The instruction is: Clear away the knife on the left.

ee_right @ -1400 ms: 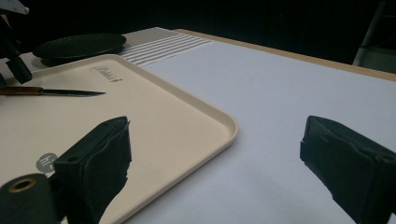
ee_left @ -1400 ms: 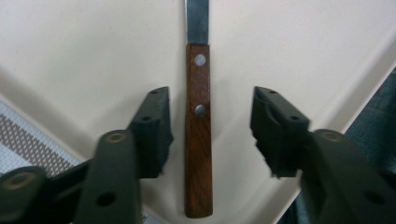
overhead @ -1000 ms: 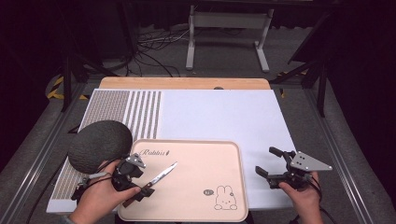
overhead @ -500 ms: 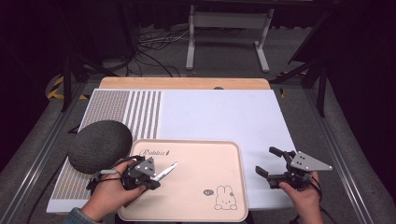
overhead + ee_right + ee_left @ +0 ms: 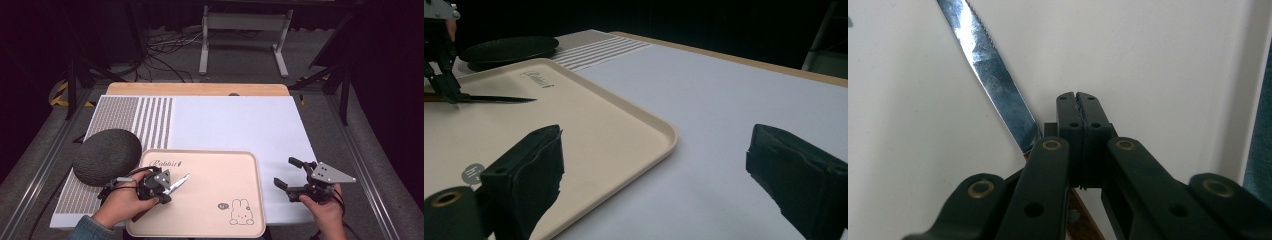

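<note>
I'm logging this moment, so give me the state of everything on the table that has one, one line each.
Left gripper: jaws shut, over the tray beside the knife.
Right gripper: jaws open, holding nothing, over the white mat.
Knife: on the tray, blade pointing away from the person.
Tray: flat on the table.
Dark round plate: left of the tray.

This looks like a lab or recording studio set up for data capture, not a home. The bench [image 5: 235, 125] stands in a dark room with black surroundings, loose cables [image 5: 165, 50] trailing over the grey floor [image 5: 240, 60] behind it and a white metal stand [image 5: 245, 30] beyond. Yellow-and-black hazard tape [image 5: 62, 92] marks the floor at the left.
</note>
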A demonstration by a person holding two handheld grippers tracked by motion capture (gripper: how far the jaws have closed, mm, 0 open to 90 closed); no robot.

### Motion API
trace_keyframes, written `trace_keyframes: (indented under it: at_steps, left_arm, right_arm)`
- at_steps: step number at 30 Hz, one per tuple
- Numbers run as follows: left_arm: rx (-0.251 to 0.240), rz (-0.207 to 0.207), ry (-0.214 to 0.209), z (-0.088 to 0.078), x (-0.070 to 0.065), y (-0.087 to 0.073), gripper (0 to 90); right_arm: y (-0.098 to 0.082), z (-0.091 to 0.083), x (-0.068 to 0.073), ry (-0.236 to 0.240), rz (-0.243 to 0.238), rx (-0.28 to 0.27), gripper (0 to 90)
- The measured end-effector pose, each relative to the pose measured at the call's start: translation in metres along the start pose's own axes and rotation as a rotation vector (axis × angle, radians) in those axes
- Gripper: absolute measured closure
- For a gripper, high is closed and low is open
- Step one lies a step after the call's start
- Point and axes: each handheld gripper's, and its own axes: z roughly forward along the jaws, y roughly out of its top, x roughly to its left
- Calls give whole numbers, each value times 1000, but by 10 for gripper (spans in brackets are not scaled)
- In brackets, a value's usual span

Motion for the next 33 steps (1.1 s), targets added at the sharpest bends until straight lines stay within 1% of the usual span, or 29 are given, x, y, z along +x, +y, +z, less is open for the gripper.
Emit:
trace_keyframes:
  at_steps: [2, 5, 8, 13, 15, 20, 23, 27, 33]
  left_arm:
    - [3, -5, -13, 1, 0, 0, 900]
    - [16, -5, -15, 3, 2, 0, 900]
    - [11, -8, -18, 3, 3, -1, 900]
    - [11, -26, 2, 2, 4, -2, 900]
    - [2, -36, 10, 1, 7, -4, 900]
    - [-10, -63, 20, 0, 11, -8, 900]
    - [-13, -71, 22, -1, 13, -10, 900]
    - [-24, -90, 33, -2, 15, -12, 900]
    - [-28, -117, 49, -4, 19, -17, 900]
  right_arm:
    - [0, 0, 0, 1, -1, 0, 88]
    - [0, 0, 0, 0, -1, 0, 88]
    - [0, 0, 0, 0, 1, 2, 88]
    - [0, 0, 0, 1, -1, 3, 88]
    - [0, 0, 0, 1, 2, 4, 88]
    - [-1, 0, 0, 4, 1, 7, 89]
    - [-1, 0, 0, 4, 1, 8, 89]
    - [-1, 0, 0, 5, 0, 10, 89]
    - [-1, 1, 0, 8, -2, 12, 90]
